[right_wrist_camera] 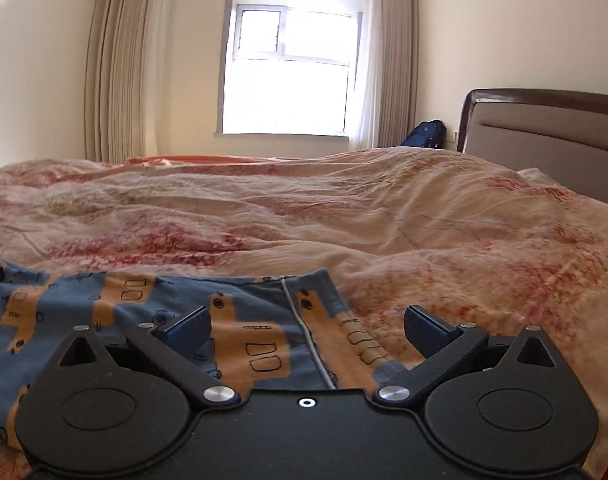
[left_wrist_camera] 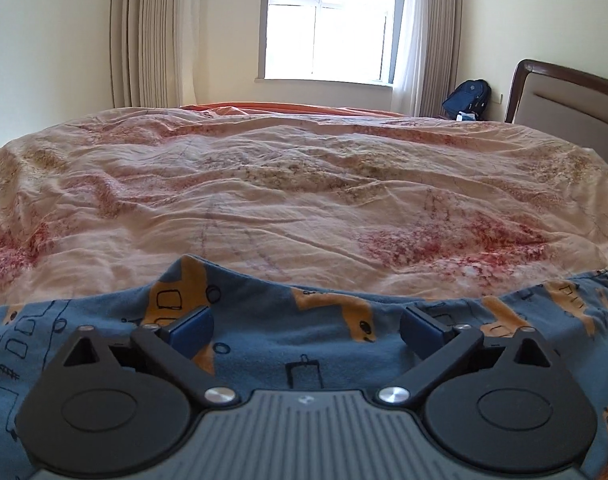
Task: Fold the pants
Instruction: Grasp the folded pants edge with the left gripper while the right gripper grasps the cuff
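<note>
**Ana:** Left wrist view first. What's the left gripper (left_wrist_camera: 307,330) doing?

**Ben:** Its jaws stand wide apart with nothing between them. The two blue pads (left_wrist_camera: 194,330) hang low over the pants (left_wrist_camera: 264,344), blue fabric printed with orange vehicles, which fill the bottom of this view. Whether the pads touch the cloth I can't tell.

**Ana:** And where do the pants lie?

**Ben:** On the near part of a bed, spread over a crumpled pink and cream quilt (left_wrist_camera: 304,200). Their far edge is wavy, with one flap raised at the left pad.

**Ana:** Anything behind?

**Ben:** A bright window (left_wrist_camera: 327,20) with curtains (left_wrist_camera: 152,32) on both sides, a dark blue backpack (left_wrist_camera: 467,100) in the corner, and a headboard (left_wrist_camera: 563,100) at the right.

**Ana:** Right wrist view, then.

**Ben:** The right gripper (right_wrist_camera: 307,330) is spread wide too, holding nothing. Pants (right_wrist_camera: 144,320) lie under its left finger and the middle; a white seam line runs toward the camera between the fingers. The right finger (right_wrist_camera: 427,330) is over bare quilt (right_wrist_camera: 383,220), just past the pants' right edge.
</note>
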`<state>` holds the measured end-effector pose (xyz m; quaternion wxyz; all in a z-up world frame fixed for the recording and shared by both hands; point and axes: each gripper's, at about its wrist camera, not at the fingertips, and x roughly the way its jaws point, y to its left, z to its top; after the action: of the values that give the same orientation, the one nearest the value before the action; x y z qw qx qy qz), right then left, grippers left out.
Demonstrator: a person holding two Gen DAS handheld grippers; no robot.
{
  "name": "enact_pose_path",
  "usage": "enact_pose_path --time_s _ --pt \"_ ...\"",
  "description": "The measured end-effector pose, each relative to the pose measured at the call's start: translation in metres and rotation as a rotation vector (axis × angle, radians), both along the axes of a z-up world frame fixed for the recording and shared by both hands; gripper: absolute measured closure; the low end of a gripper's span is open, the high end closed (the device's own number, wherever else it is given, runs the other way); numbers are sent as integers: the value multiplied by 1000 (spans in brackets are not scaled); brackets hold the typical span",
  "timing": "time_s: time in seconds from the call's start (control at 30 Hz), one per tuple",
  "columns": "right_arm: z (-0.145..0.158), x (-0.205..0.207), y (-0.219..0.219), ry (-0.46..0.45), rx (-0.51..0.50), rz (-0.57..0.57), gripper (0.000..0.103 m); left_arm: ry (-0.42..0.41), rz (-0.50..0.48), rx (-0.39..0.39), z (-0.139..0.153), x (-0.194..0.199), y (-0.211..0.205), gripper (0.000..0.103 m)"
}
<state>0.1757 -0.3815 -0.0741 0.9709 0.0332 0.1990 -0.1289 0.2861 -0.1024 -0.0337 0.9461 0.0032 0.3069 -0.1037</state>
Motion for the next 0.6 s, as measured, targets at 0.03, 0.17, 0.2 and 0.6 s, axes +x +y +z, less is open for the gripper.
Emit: enact_pose_path --time_s 0.03,0.17,0.2,0.6 --pt "2 -11 -3 -21 42 -8 0 -7 -15 -30 4 -5 -4 1" --pt "0 -35 0 -32 162 27 0 -30 -119 -135 11 -25 -29 1" --pt "-1 -39 0 -27 188 34 0 -34 -149 -143 11 -29 -36 1" --pt "-11 -28 -27 -26 542 5 0 10 -241 36 -15 -39 -83 0"
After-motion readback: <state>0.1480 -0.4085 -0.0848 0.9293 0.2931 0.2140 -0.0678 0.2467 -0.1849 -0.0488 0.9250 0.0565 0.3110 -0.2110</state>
